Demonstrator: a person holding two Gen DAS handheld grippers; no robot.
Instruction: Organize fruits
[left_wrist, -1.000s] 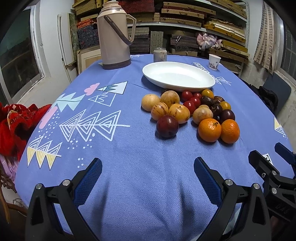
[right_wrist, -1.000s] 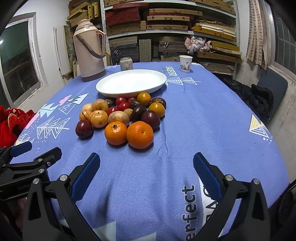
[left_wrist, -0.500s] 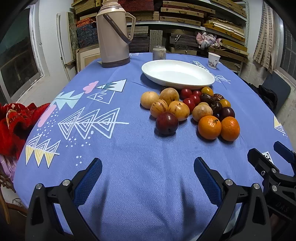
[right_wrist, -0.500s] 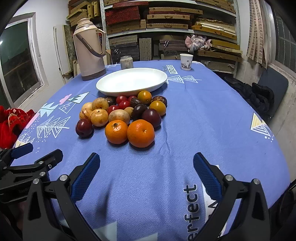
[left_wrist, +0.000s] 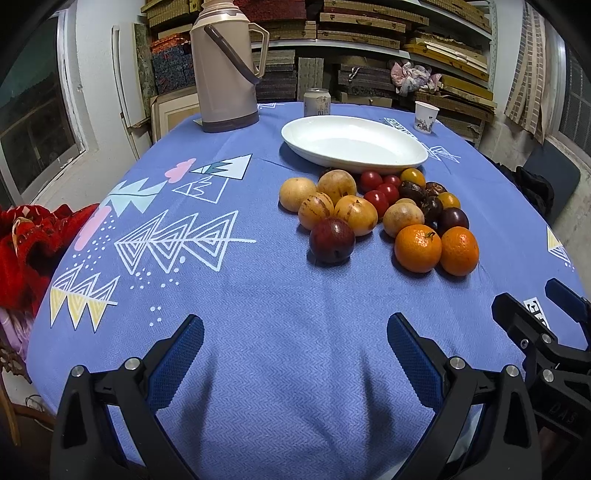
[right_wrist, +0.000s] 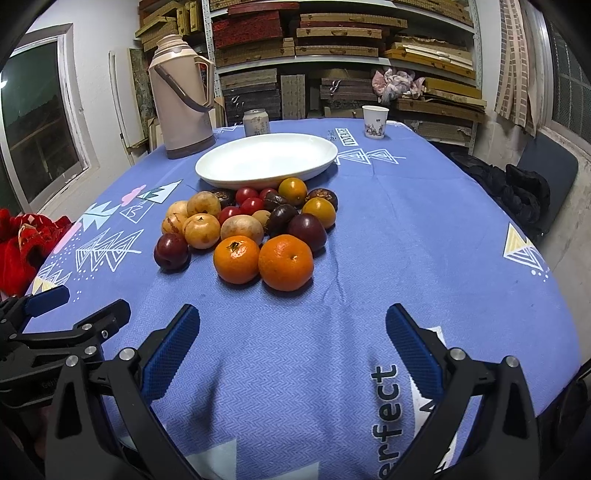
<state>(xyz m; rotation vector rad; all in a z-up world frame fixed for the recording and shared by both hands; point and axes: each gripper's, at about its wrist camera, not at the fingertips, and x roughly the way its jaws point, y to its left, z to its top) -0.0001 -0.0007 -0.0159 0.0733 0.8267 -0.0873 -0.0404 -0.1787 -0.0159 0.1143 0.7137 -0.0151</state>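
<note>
A blue cloth (left_wrist: 280, 332) covers the table, and only the right view shows the printed word near its front edge. On it at the far side stands a flask (left_wrist: 224, 70), with a can (left_wrist: 317, 102) beside it and a cup (left_wrist: 424, 116) further right. The white dish (left_wrist: 354, 142) lies bare in front of them, and the fruit sits in one heap just before its near rim. In that heap two oranges (right_wrist: 264, 260) lie touching at the front right, a dark plum (left_wrist: 331, 240) at the front left, yellow fruits (left_wrist: 334, 203) behind it, and small red tomatoes (left_wrist: 380, 186) next to the dish. The left gripper (left_wrist: 295, 347) hangs over bare cloth, spread wide with nothing between its fingers; the right gripper (right_wrist: 291, 332) is the same. Each view catches the other gripper at its edge. A red fabric (right_wrist: 26, 240) lies off the table's left side.
</note>
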